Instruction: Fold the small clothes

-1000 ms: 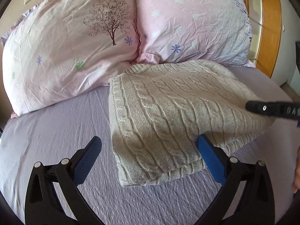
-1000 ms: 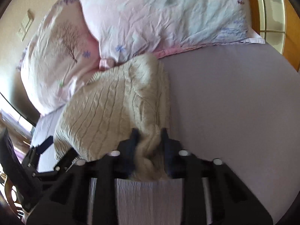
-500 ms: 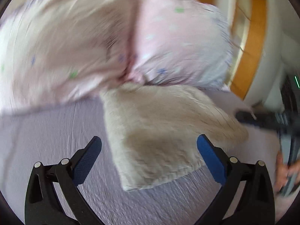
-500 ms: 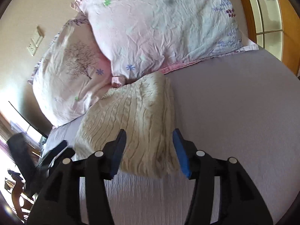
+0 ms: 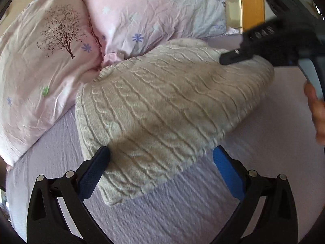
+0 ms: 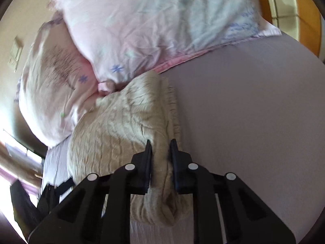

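A folded cream cable-knit sweater (image 5: 166, 109) lies on the lilac bedsheet (image 5: 182, 213), its far end against the pillows. My left gripper (image 5: 160, 156) is open, its blue pads on either side of the sweater's near corner, which lies between them. My right gripper (image 6: 160, 148) is shut on the sweater's (image 6: 126, 122) right edge, with a bunched fold pinched between its fingers. The right gripper also shows in the left wrist view (image 5: 233, 58), above the sweater's far right side.
Two pink flowered pillows (image 5: 50, 61) (image 5: 154, 10) lean against the wall behind the sweater. A wooden window frame (image 5: 251, 6) stands at the back right. Open bedsheet (image 6: 254, 122) lies to the right of the sweater.
My right gripper opened half a second ago and has now shut again on the sweater's right edge. My left gripper has moved closer over the near corner and stayed open.
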A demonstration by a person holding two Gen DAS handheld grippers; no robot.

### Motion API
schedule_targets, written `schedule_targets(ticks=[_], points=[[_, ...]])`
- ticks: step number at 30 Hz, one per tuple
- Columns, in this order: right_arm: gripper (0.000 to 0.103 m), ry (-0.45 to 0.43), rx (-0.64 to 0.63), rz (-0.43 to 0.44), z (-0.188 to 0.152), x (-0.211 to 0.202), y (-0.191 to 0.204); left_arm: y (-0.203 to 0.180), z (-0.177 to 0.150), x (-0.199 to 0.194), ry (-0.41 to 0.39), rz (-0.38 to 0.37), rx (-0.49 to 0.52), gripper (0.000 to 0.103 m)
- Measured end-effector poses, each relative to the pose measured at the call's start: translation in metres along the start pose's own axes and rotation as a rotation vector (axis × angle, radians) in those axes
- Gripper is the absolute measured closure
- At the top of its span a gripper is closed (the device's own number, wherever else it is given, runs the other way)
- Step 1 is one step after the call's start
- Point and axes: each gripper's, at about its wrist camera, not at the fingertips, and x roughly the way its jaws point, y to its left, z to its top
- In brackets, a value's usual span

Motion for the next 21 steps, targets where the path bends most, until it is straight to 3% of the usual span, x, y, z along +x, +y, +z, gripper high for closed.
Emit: schedule_targets(ticks=[1, 2, 3, 5, 8, 11, 17, 21], points=[[0.081, -0.005, -0.015, -0.004, -0.001, -0.003, 0.003, 0.002, -0.001, -0.003, -0.005, 0.000, -0.002, 0.001], [0.069, -0.027, -0.029, -0.010, -0.005, -0.013, 0.008, 0.009, -0.003, -0.011, -0.019, -0.008, -0.014, 0.001], [0.048, -0.042, -0.032, 0.000, -0.007, -0.020, 0.011, 0.017, -0.003, -0.017, -0.026, -0.021, -0.033, 0.001], [0.033, -0.086, -0.029, 0.071, -0.015, -0.040, 0.015, 0.035, -0.005, -0.030, -0.036, -0.033, -0.085, 0.001], [0.038, -0.047, -0.009, 0.246, -0.039, -0.055, 0.032, 0.067, -0.016, -0.051, -0.069, 0.008, -0.155, 0.001], [0.061, 0.103, 0.048, 0.382, -0.062, -0.030, 0.047, 0.088, -0.024, -0.061, -0.081, 0.053, -0.196, 0.001], [0.062, 0.227, 0.165, 0.394, -0.086, 0.016, 0.062, 0.105, -0.036, -0.073, -0.082, 0.104, -0.232, 0.001], [0.062, 0.193, 0.229, 0.364, -0.086, 0.031, 0.066, 0.109, -0.038, -0.072, -0.079, 0.109, -0.241, 0.001]])
